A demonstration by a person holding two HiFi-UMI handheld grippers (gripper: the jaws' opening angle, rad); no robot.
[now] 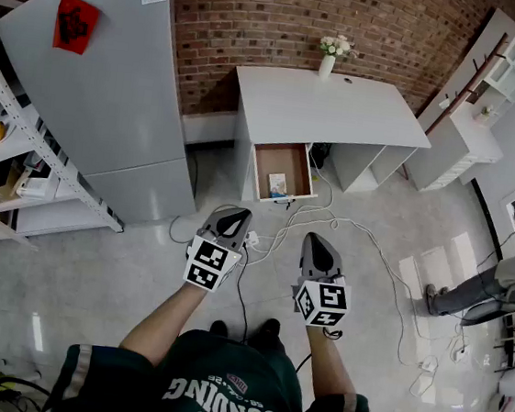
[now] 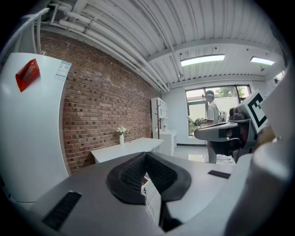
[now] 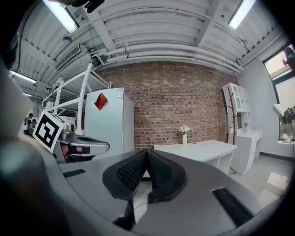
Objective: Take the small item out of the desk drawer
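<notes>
A white desk [image 1: 333,108] stands against the brick wall, its brown drawer [image 1: 283,171] pulled out toward me. A small pale item [image 1: 278,183] lies inside the drawer. Both grippers hang over the floor, well short of the drawer. My left gripper [image 1: 234,216] is shut and holds nothing; in its own view the ribbed pads [image 2: 146,171] meet at the tips. My right gripper [image 1: 312,243] is shut and bare too, its pads [image 3: 147,169] touching. The desk [image 2: 126,150] [image 3: 203,150] shows far off in both gripper views.
A white fridge [image 1: 104,91] stands left of the desk, a metal shelf rack [image 1: 13,163] further left. A vase of flowers [image 1: 329,54] sits at the desk's back edge. Cables [image 1: 347,234] trail over the floor by the drawer. White shelving [image 1: 476,115] stands at right.
</notes>
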